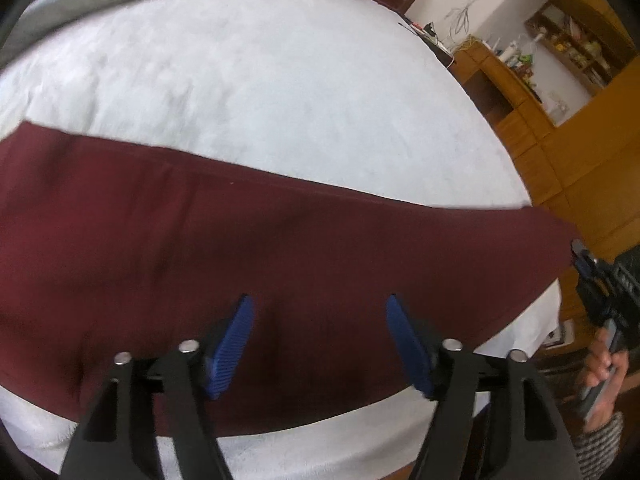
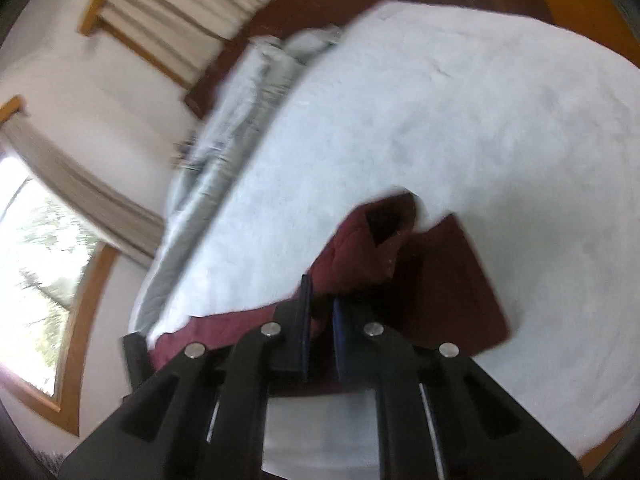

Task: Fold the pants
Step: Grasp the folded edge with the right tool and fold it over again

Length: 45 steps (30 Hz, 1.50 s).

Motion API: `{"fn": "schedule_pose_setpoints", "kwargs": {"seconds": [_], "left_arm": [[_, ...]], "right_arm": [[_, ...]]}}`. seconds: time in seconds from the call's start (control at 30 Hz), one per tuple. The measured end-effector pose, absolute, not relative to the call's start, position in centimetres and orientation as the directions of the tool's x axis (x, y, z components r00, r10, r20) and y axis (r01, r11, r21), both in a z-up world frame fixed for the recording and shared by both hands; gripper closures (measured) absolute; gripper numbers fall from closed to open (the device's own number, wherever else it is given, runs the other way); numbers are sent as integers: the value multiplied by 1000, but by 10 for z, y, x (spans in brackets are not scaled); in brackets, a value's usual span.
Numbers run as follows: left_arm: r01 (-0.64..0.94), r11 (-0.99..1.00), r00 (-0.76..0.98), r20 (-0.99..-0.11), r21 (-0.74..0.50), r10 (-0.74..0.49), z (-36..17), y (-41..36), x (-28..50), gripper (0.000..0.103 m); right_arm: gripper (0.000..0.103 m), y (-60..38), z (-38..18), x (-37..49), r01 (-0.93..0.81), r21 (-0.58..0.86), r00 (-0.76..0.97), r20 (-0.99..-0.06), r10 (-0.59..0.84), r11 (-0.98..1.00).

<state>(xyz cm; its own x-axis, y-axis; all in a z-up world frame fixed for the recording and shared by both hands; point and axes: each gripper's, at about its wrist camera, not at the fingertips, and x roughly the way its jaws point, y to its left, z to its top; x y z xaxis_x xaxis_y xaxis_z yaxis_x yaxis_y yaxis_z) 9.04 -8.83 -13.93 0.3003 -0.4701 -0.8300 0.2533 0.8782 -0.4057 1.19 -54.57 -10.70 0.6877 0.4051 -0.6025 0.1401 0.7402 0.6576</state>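
Pants spread across my bed

The bed carries the maroon pants; my right hand-held gripper, at 6 o'clock, is clamped on their lifted end, my left hand-held gripper spread apart above them.

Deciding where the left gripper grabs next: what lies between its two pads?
Only flat maroon pants on the bed show in the gap of the left gripper, in the left wrist view; the pads stand apart, off the cloth.
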Motion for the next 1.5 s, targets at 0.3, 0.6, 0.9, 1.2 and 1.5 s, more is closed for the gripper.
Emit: {"fn": "schedule_pose_setpoints", "kwargs": {"seconds": [0.3,0.6,0.9,1.2,1.5], "left_arm": [[338,889,244,-883,-310,-401,-161,-112,80,24],[269,903,281,-870,-335,-406,-144,-98,75,16],[213,917,270,-882,-337,-387,-151,-94,78,14],[200,928,275,-892,-313,-360,-152,-92,78,14],[137,935,371,-858,-327,-355,-129,-67,87,14]], "right_arm": [[77,-556,-185,8,373,567,495,-791,360,734],[31,-550,-184,-8,368,630,494,-755,430,684],[32,-552,-196,28,361,676,531,-716,454,643],[87,-554,-207,45,380,725,550,-676,490,575],[91,-578,-137,34,223,841,707,-488,512,494]]}}
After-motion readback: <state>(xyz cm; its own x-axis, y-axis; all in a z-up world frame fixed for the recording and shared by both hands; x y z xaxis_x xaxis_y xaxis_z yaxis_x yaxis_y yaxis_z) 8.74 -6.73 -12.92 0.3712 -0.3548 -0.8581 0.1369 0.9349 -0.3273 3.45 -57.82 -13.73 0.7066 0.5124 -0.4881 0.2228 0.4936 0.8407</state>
